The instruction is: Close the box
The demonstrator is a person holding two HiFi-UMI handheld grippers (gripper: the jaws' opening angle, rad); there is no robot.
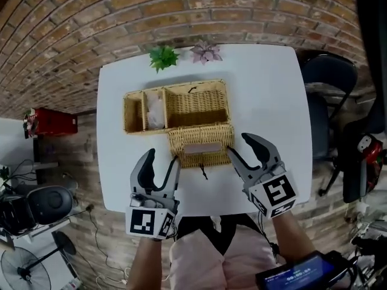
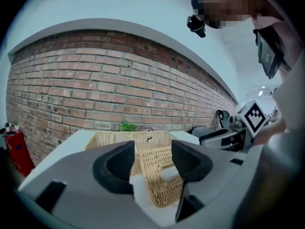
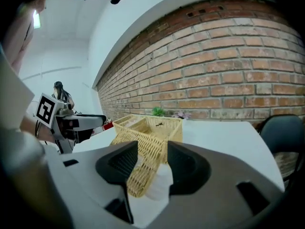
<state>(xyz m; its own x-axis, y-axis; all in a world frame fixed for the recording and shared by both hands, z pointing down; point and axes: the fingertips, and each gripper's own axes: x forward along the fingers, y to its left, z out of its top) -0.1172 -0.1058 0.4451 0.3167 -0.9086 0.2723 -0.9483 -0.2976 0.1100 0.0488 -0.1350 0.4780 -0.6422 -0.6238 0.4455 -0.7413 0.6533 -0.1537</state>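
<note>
A wicker box (image 1: 196,104) with several compartments stands open on the white table (image 1: 266,89). Its wicker lid (image 1: 201,145) is folded out toward me, with a pale slot in its middle. My left gripper (image 1: 162,157) is open at the lid's near left corner; in the left gripper view the lid (image 2: 159,175) shows through the gap between the jaws, and neither pad touches it. My right gripper (image 1: 237,144) is open at the lid's right edge. In the right gripper view the lid (image 3: 150,142) stands tilted just ahead of the jaws.
Two small potted plants, one green (image 1: 163,57) and one purplish (image 1: 205,52), stand at the table's far edge. A dark chair (image 1: 329,77) is at the right. A red fire extinguisher (image 1: 51,122) lies at the left, by the brick wall.
</note>
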